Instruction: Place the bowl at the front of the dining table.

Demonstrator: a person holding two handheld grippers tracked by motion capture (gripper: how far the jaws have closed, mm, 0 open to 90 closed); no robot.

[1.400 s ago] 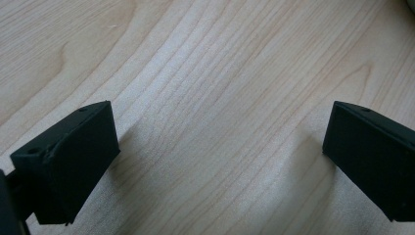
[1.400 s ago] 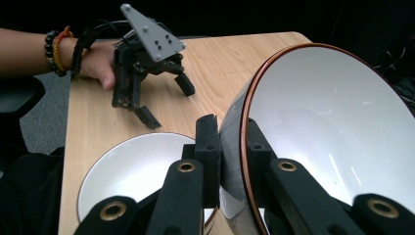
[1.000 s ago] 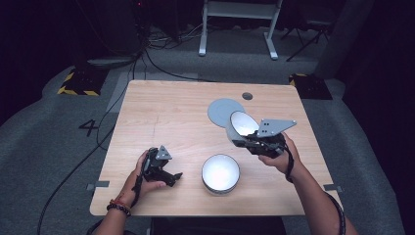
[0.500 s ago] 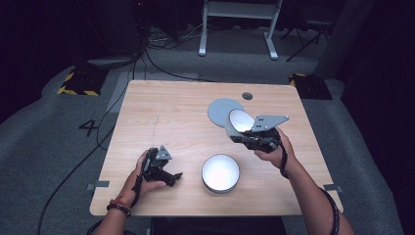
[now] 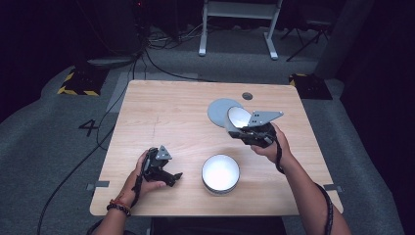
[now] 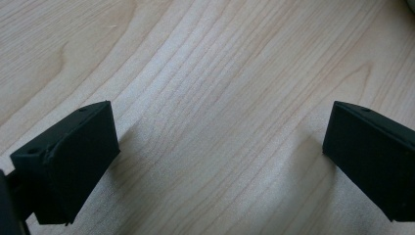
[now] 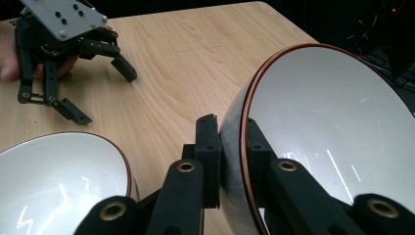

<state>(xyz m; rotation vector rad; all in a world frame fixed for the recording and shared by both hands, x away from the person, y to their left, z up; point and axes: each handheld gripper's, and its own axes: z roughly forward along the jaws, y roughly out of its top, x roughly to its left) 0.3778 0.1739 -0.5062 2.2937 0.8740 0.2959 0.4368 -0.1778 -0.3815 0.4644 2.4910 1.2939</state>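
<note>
Wooden table (image 5: 161, 112) held a standing bowl (image 5: 220, 173); the right gripper (image 7: 230, 156) pinched a tilted bowl (image 7: 333, 127) by its rim. Nesting them called for levelling first. Left gripper (image 5: 164, 171) rested wide, empty.

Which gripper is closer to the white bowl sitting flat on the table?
Left. The left gripper rests just left of the bowl on the table; the right gripper holds another bowl farther back.
</note>
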